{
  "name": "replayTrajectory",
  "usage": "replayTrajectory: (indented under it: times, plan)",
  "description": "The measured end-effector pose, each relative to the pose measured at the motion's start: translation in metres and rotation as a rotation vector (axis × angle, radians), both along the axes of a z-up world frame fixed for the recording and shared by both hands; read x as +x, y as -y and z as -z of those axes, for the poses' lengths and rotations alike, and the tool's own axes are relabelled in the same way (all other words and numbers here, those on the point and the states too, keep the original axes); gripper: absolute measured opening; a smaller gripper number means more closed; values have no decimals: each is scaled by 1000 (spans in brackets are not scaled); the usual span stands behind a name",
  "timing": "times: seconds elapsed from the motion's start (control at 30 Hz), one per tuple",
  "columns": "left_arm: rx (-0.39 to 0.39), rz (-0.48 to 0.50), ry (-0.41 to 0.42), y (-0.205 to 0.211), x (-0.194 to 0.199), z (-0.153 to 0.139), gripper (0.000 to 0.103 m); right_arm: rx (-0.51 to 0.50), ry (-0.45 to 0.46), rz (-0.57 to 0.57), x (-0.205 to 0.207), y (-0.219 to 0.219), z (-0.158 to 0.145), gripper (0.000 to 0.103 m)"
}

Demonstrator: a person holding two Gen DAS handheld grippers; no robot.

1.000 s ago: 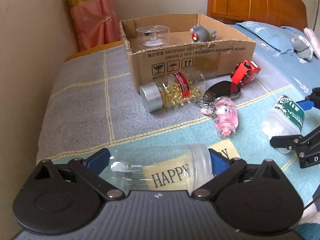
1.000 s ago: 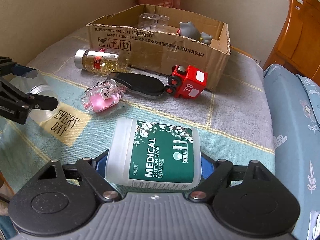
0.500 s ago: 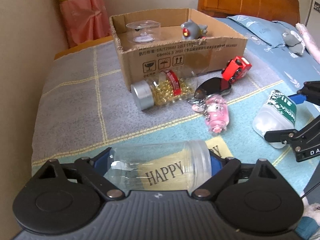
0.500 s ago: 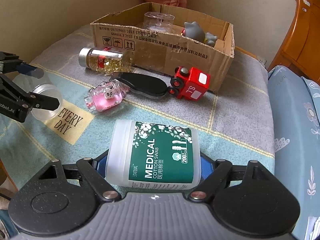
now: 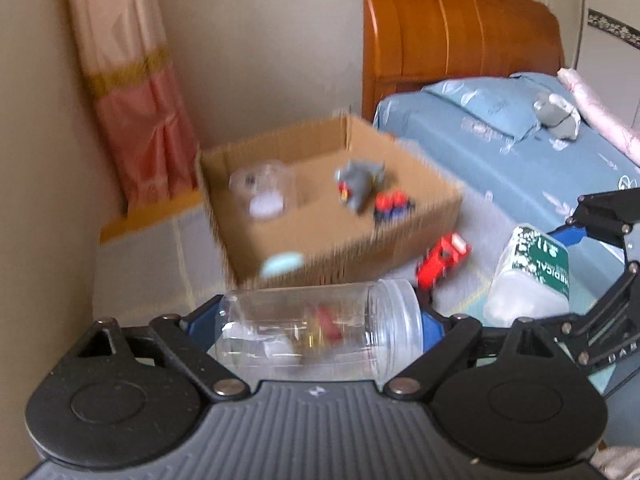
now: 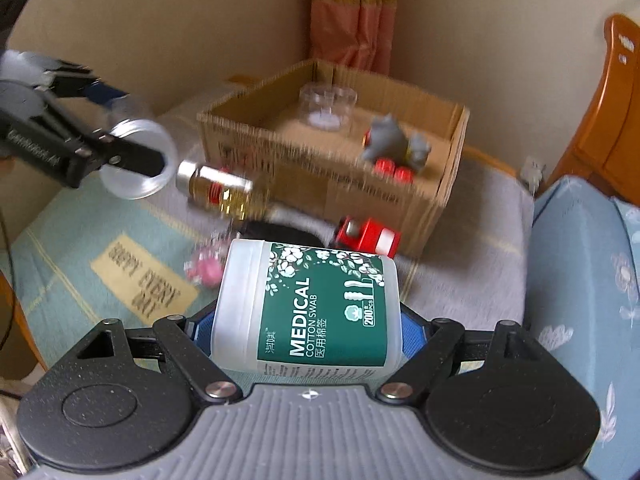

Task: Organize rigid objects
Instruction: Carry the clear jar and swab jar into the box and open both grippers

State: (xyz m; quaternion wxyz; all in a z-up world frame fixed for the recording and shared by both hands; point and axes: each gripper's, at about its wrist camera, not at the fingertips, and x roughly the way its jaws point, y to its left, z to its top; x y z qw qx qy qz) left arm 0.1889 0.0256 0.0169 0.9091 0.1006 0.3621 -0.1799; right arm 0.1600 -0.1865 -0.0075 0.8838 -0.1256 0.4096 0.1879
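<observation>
Rigid things are lying on the blanket [image 6: 472,216] and inside the cardboard box [image 6: 452,184], which is sitting at 12 o'clock in both views. Inside the box, a clear round tub [image 6: 328,106] is standing toward 11 o'clock, and a grey toy animal [image 6: 390,140] is sitting toward 1 o'clock.

The left gripper [image 5: 320,332] is pinching a clear empty jar [image 5: 316,334] sideways, one blue pad on each end. Its jaws have just been closing a little, with the jar between them. The right gripper [image 6: 306,320] is pinching a white cotton swab tub [image 6: 312,308] with a green label, also lying sideways between its pads.

In the right wrist view, a small bottle of yellow pills [image 6: 218,188] is lying at 10 o'clock, just in front of the box. A red toy truck [image 6: 370,238] is sitting near the box at 1 o'clock, a dark flat thing [image 6: 280,232] is lying beside it, and a pink charm [image 6: 206,266] is blurry at 9 o'clock.

A second ago, both the jar and the swab tub were lying on the blanket. Now both are being held up in the air. The box is looking lower in the views, so more of its floor is showing. Both views are blurry now.
</observation>
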Motion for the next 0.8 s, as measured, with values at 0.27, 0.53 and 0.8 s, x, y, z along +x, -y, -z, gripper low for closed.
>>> replayTrajectory:
  times: [0.27, 0.53, 0.8]
  plan:
    - [22, 15, 43, 28, 52, -19, 92, 12, 84, -6, 28, 10, -36, 87]
    - [8, -17, 0, 39, 97, -6, 92, 20, 115, 18, 57, 19, -49, 87]
    - [5, -72, -55, 35, 123, 22, 92, 20, 110, 36, 70, 22, -50, 87]
